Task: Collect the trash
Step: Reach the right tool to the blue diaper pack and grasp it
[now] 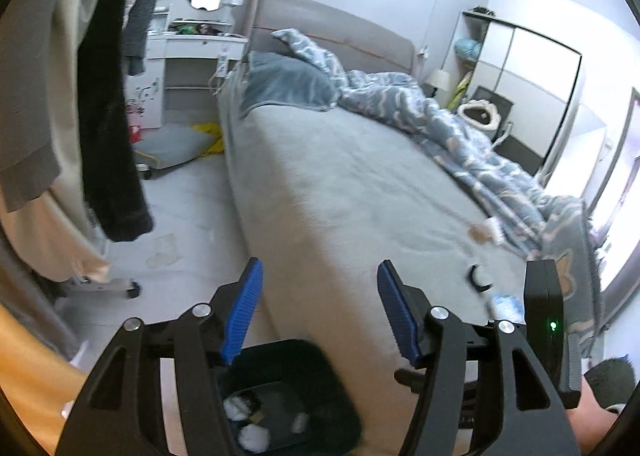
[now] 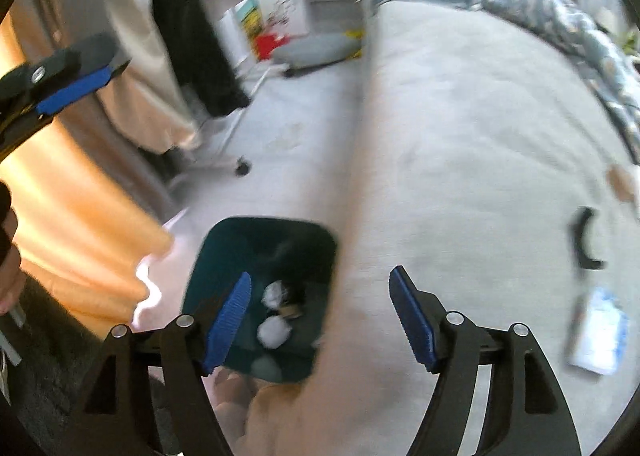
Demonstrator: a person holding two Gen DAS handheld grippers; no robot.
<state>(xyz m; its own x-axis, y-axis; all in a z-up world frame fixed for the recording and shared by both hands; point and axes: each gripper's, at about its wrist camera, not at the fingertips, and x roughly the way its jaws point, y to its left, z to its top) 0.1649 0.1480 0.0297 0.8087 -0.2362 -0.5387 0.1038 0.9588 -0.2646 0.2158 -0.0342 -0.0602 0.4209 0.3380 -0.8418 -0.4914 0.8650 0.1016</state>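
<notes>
A dark trash bin (image 2: pixel 256 244) stands on the floor against the bed's side, with white crumpled paper balls (image 2: pixel 274 330) inside. My right gripper (image 2: pixel 320 274) hovers over the bin's right edge and the mattress, open with nothing between its blue pads. The left gripper (image 1: pixel 320 270) is open and empty too, above the bin (image 1: pixel 332 384) and the bed's edge. Its blue pad (image 2: pixel 74 89) shows at the right wrist view's upper left. On the grey bed lie a black curved piece (image 2: pixel 584 240), a blue-white packet (image 2: pixel 600 332) and a small brown scrap (image 2: pixel 620 181).
Clothes hang on a wheeled rack (image 1: pixel 132 290) left of the bed. An orange curtain (image 2: pixel 80 223) falls beside the bin. A grey cushion (image 1: pixel 172 143) lies on the floor by a white desk (image 1: pixel 192 43). A rumpled blue duvet (image 1: pixel 460 127) covers the bed's far side.
</notes>
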